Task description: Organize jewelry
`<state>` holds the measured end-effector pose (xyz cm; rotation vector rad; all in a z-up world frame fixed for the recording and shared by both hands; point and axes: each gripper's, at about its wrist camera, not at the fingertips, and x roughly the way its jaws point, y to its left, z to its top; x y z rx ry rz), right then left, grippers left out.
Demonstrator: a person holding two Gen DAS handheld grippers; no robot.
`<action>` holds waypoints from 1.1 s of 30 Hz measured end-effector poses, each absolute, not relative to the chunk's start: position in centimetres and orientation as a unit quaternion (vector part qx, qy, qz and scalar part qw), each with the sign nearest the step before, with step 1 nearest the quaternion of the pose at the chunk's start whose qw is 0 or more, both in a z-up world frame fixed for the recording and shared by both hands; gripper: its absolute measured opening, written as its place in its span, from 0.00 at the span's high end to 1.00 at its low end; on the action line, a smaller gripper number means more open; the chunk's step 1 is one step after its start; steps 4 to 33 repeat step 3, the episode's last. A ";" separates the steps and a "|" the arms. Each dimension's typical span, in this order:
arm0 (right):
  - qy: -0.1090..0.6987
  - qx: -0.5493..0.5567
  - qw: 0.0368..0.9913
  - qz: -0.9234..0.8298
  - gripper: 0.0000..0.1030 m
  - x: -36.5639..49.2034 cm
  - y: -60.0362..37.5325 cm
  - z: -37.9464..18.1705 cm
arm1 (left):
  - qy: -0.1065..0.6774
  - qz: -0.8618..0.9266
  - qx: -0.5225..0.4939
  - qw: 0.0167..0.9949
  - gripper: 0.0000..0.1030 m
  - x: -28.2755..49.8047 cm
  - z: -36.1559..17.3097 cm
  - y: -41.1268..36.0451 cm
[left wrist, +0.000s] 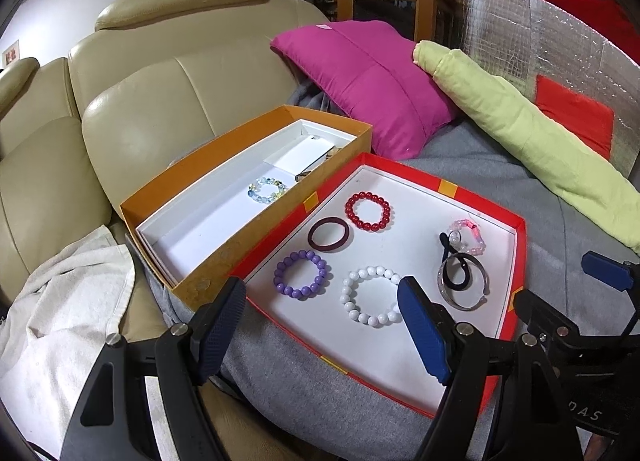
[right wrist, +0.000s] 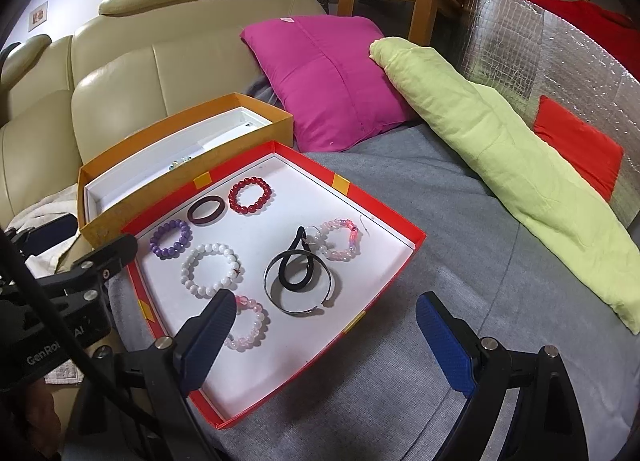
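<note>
A red tray (left wrist: 516, 261) (right wrist: 404, 257) with a white floor lies on a grey blanket. In it lie a red bead bracelet (left wrist: 368, 211) (right wrist: 250, 195), a dark maroon band (left wrist: 329, 233) (right wrist: 207, 209), a purple bead bracelet (left wrist: 302, 274) (right wrist: 170, 239), a white bead bracelet (left wrist: 372, 295) (right wrist: 211, 269), a silver bangle (left wrist: 464, 281) (right wrist: 298, 285) with a black hair tie (right wrist: 298, 261), and pink bead bracelets (right wrist: 340, 245) (right wrist: 248, 323). An orange box (left wrist: 224, 261) (right wrist: 120, 217) beside it holds a pale multicolour bracelet (left wrist: 267, 189). My left gripper (left wrist: 320, 337) is open over the tray's near edge. My right gripper (right wrist: 328, 345) is open and empty.
A beige leather sofa (left wrist: 160, 81), a magenta cushion (left wrist: 368, 81) (right wrist: 328, 81), a light green rolled cloth (left wrist: 540, 149) (right wrist: 500, 165) and a silver foil panel (right wrist: 540, 41) ring the tray. A white towel (left wrist: 60, 321) lies left. Grey blanket (right wrist: 440, 241) spreads to the right.
</note>
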<state>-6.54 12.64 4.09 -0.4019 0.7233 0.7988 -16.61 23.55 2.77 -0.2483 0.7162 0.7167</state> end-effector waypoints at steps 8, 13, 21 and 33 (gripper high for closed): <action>0.343 -0.189 0.839 0.377 0.10 -6.5 12.7 4.0 | 0.341 0.343 -0.114 0.868 0.23 -16.6 2.9 23.4; 0.343 -0.189 0.839 0.377 0.10 -6.5 12.7 4.0 | 0.341 0.343 -0.114 0.868 0.23 -16.6 2.9 23.4; 0.343 -0.189 0.839 0.377 0.10 -6.5 12.7 4.0 | 0.341 0.343 -0.114 0.868 0.23 -16.6 2.9 23.4; 0.343 -0.189 0.839 0.377 0.10 -6.5 12.7 4.0 | 0.341 0.343 -0.114 0.868 0.23 -16.6 2.9 23.4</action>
